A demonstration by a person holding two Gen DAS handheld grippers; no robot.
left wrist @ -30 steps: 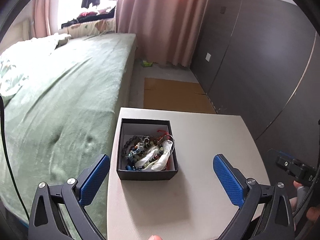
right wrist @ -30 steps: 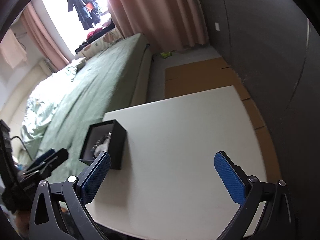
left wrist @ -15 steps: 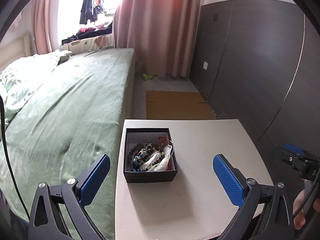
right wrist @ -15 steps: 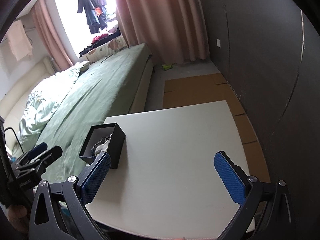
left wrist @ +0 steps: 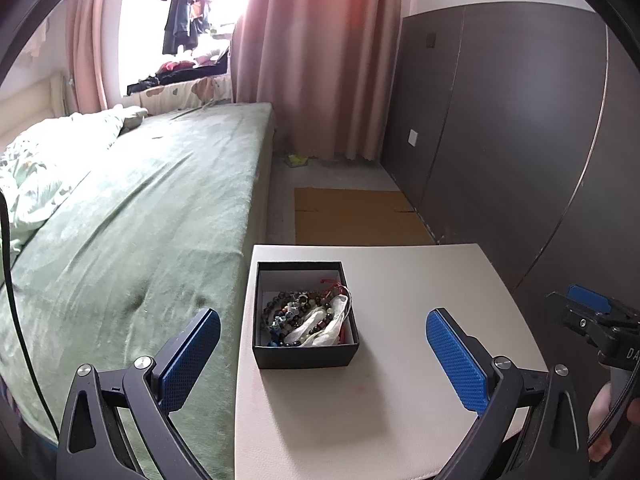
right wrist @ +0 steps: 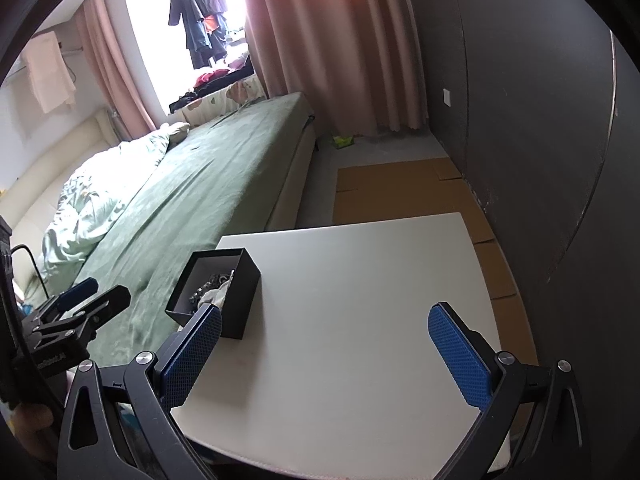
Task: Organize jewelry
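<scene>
The box (left wrist: 305, 316) of beads (left wrist: 304, 317) sits open on the tabletop (left wrist: 400, 300); both the left gripper (left wrist: 322, 354) and right gripper (right wrist: 324, 354) hover with fingers wide, empty, ready to reach in

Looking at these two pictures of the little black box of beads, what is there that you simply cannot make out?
- Black box, right wrist view: its near wall and the right tongs hide most of the jewelry.
- Jewelry, left wrist view: a tangle, so the pieces cannot be counted or sorted by type.
- White table: its near edge is cut off by the frame.
- Left tongs: open, holding nothing.
</scene>
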